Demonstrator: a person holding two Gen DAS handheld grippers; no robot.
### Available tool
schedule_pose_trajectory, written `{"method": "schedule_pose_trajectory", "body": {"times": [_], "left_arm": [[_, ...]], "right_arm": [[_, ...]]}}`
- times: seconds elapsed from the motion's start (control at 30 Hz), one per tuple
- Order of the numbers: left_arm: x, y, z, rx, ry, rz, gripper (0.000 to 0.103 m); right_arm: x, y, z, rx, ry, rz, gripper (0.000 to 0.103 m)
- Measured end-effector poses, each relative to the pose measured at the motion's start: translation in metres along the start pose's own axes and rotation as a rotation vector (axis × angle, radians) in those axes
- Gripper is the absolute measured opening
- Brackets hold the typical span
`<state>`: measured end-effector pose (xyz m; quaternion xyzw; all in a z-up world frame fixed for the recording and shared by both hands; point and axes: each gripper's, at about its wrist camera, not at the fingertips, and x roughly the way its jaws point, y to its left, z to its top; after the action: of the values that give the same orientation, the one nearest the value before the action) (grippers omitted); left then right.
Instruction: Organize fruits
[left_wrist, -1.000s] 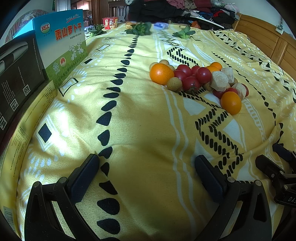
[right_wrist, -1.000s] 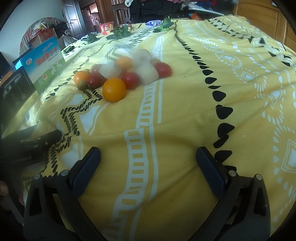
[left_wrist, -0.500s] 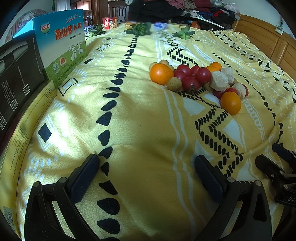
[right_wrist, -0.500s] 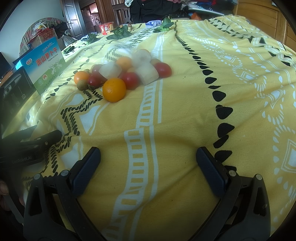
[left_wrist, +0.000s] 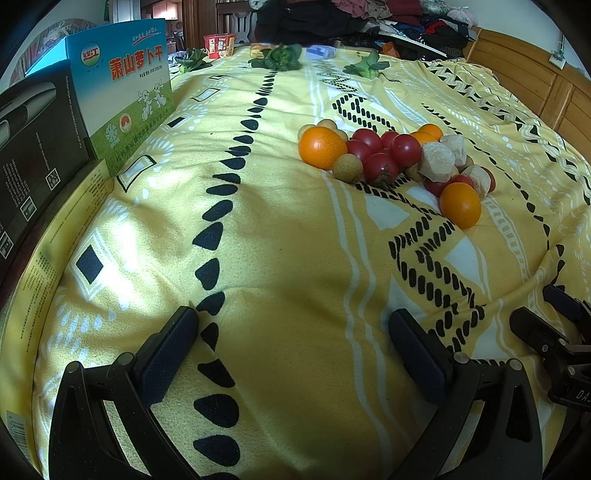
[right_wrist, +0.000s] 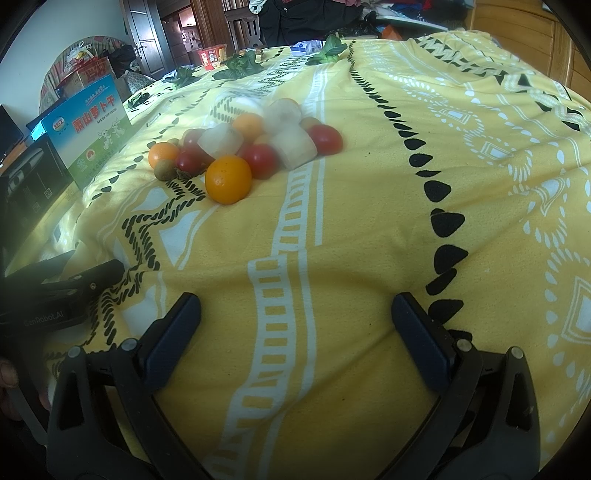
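A heap of mixed fruit lies on the yellow patterned blanket (left_wrist: 280, 236): oranges (left_wrist: 321, 147) (right_wrist: 228, 179), red tomatoes (left_wrist: 405, 149) (right_wrist: 261, 159), small brown longans (left_wrist: 347, 168) and pale peeled chunks (left_wrist: 437, 162) (right_wrist: 293, 145). My left gripper (left_wrist: 293, 345) rests low on the blanket, open and empty, well short of the heap. My right gripper (right_wrist: 295, 328) is also open with nothing between its fingers, near the front, with the heap ahead to its left. Each gripper shows at the edge of the other's view.
A blue-green carton (left_wrist: 123, 88) and a black box (left_wrist: 33, 136) stand along the left edge. Leafy greens (left_wrist: 280, 59) and a red cup (left_wrist: 219, 44) lie at the far end, with piled clothes behind. A wooden bed frame (left_wrist: 528, 85) runs along the right.
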<state>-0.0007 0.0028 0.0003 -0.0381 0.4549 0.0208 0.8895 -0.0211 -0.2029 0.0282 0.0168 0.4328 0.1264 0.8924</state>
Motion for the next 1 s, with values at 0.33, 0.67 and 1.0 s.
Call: {"method": "schedule_pose_trajectory", "body": {"times": [0.33, 0.67, 1.0], "left_arm": [[-0.001, 0.006, 0.0, 0.002, 0.0, 0.0, 0.103], [-0.016, 0.007, -0.008, 0.032, 0.002, -0.037, 0.103], [-0.007, 0.004, 0.005, 0.038, 0.057, -0.048, 0.103]], "right_arm": [[0.002, -0.001, 0.001, 0.001, 0.0, 0.001, 0.103], [0.002, 0.002, -0.002, 0.005, 0.001, 0.012, 0.103], [0.0, 0.0, 0.0, 0.005, 0.002, 0.015, 0.103]]}}
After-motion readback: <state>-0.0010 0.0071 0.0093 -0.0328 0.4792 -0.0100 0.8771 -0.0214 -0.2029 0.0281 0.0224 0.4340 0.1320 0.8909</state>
